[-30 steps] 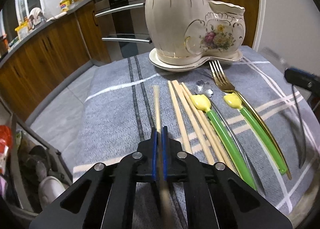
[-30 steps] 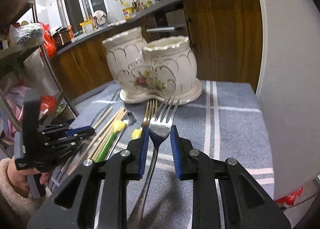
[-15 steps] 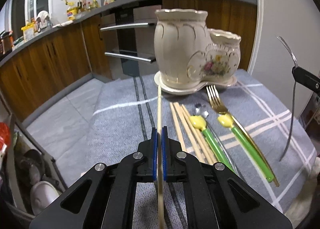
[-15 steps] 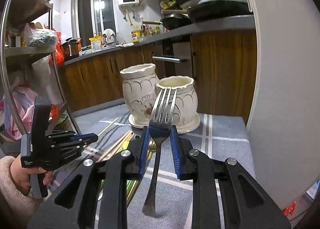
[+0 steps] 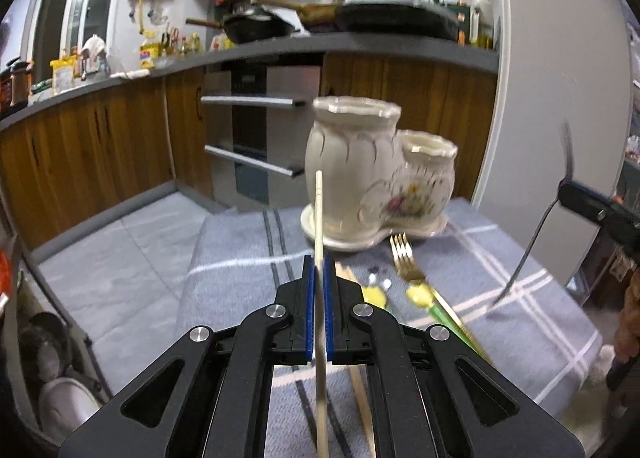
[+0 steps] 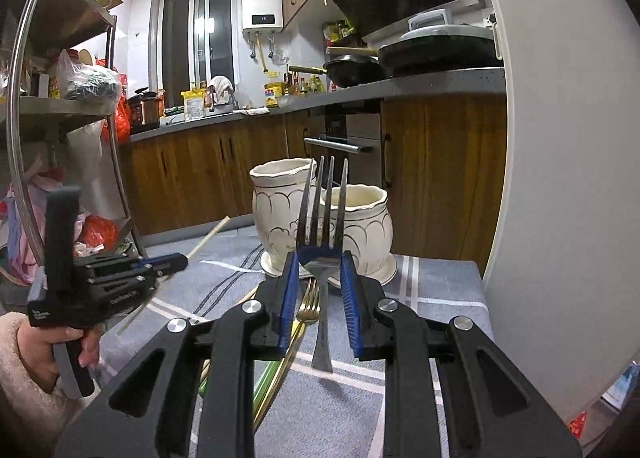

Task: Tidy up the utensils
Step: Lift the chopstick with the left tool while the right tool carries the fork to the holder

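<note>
Left gripper (image 5: 319, 286), lower centre of its view: blue pads pinch a single wooden chopstick (image 5: 319, 217) that rises toward frame centre. Right gripper (image 6: 319, 278), lower centre of its view: pads clamp a steel fork (image 6: 322, 225) at the neck, tines up, handle hanging clear above the tabletop (image 6: 436, 298). Behind on the grey striped cloth lie loose chopsticks (image 5: 360, 390), green-handled utensils (image 5: 448, 318) and a gold fork (image 5: 404, 258). Beyond, at mid-frame, the two-pot ceramic utensil holder (image 5: 360, 177) stands on its saucer
</note>
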A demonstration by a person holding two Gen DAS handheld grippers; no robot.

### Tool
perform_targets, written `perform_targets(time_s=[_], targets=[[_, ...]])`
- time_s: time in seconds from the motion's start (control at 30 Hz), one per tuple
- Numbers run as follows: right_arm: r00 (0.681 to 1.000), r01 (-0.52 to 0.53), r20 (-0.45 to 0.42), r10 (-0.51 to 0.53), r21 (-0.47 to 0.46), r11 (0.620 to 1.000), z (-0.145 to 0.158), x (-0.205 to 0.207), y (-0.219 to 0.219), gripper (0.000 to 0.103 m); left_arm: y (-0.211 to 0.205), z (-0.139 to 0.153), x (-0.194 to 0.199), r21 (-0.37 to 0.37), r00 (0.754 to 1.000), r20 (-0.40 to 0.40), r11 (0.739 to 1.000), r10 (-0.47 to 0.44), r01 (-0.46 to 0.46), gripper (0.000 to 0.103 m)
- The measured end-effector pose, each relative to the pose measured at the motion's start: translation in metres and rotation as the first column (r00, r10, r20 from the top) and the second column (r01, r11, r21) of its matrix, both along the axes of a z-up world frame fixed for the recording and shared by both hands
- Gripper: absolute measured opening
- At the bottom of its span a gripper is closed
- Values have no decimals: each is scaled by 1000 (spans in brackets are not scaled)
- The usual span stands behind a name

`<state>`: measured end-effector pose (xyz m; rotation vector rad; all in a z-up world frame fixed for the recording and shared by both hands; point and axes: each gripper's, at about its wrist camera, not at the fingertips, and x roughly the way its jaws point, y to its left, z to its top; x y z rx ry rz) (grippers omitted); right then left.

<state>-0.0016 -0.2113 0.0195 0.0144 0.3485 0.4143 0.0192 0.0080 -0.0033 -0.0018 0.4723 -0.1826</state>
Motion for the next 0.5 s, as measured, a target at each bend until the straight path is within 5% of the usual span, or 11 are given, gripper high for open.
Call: perform_targets(time_s=[0.5], targets=[[1000,-15,9,15,0,1000,25,14,11,21,12,48,5,-192,985,126,972,-115,138,5]])
